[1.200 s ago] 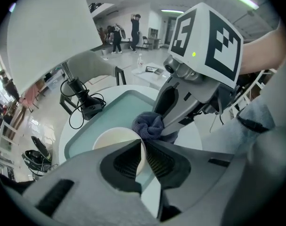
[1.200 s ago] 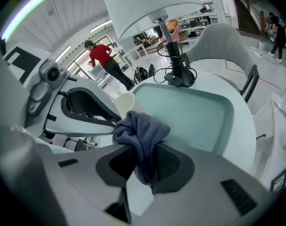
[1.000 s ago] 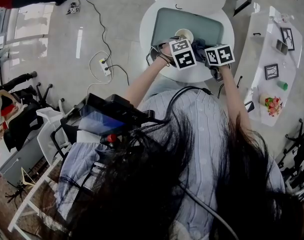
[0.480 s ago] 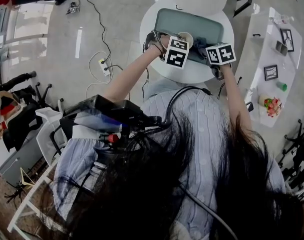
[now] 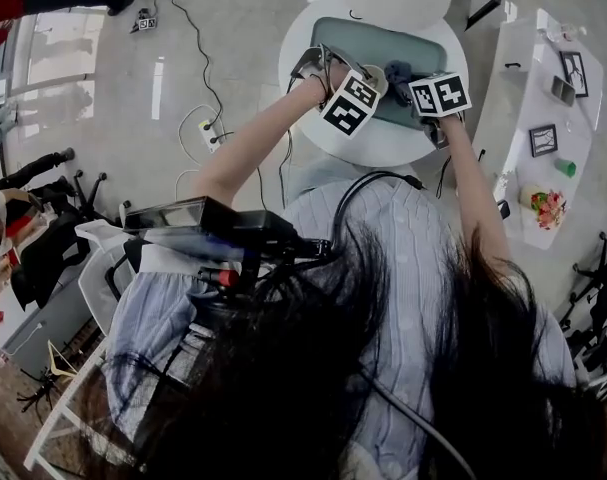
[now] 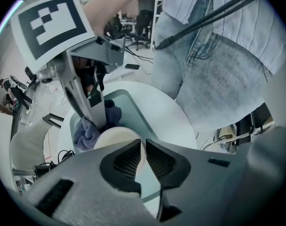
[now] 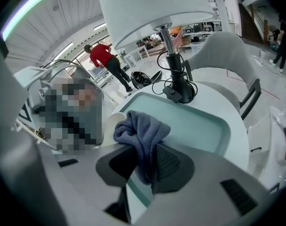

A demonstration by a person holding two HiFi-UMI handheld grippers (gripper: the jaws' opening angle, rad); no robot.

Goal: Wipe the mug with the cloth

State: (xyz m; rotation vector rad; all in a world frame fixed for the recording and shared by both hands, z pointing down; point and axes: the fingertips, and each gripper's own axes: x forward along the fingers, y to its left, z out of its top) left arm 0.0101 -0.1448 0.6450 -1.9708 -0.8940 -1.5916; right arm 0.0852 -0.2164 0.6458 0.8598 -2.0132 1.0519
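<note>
Round white table (image 5: 383, 148), one tray (image 5: 423, 50), left claw (image 6: 143, 155) clamping one mug (image 6: 115, 138), right claw (image 7: 143, 166) pinching one cloth (image 7: 140, 128)

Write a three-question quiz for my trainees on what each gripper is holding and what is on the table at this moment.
1. True or false: the right gripper is shut on the cloth.
2. What does the left gripper grip between its jaws? A) a sponge B) the rim of the mug C) a plate
3. Short answer: what stands on the round table behind the tray?

Key: 1 true. 2 B. 3 the lamp.
</note>
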